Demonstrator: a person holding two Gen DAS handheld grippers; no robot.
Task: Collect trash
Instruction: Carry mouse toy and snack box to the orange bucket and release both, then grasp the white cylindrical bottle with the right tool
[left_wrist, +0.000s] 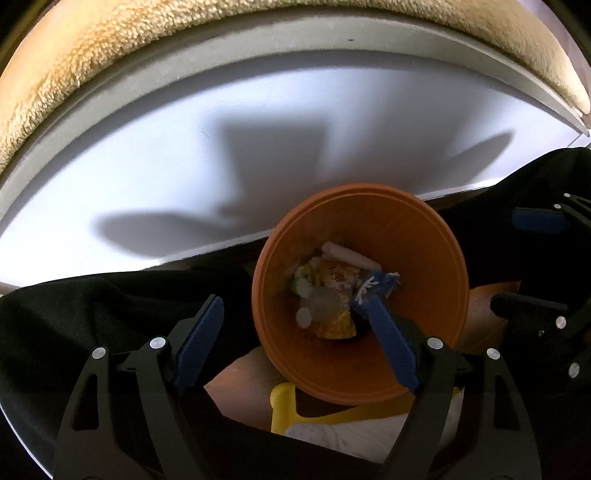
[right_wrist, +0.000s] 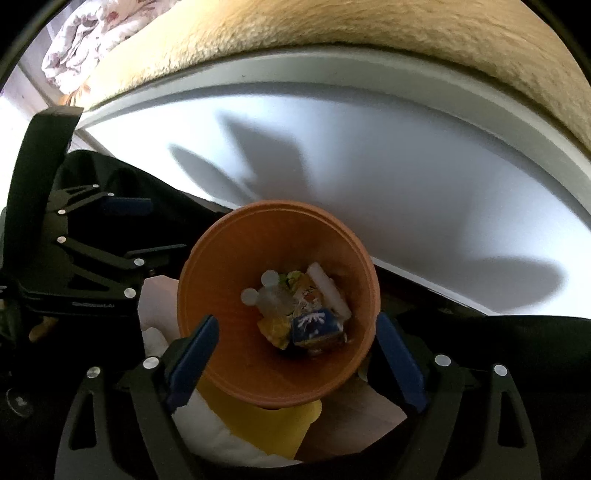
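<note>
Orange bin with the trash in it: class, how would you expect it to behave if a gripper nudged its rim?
The orange bin narrows toward its base, so a rim nudge would probably tip it. It holds only a few wrappers, likely light, so it may slide easily. Its wall looks smooth and stiff, perhaps slippery for the pads.

A home bedroom: a fluffy beige blanket (right_wrist: 332, 44) along the top of the frame, floral bedding (right_wrist: 79, 44) bunched upper left, white bed frame (left_wrist: 258, 155) below
</note>
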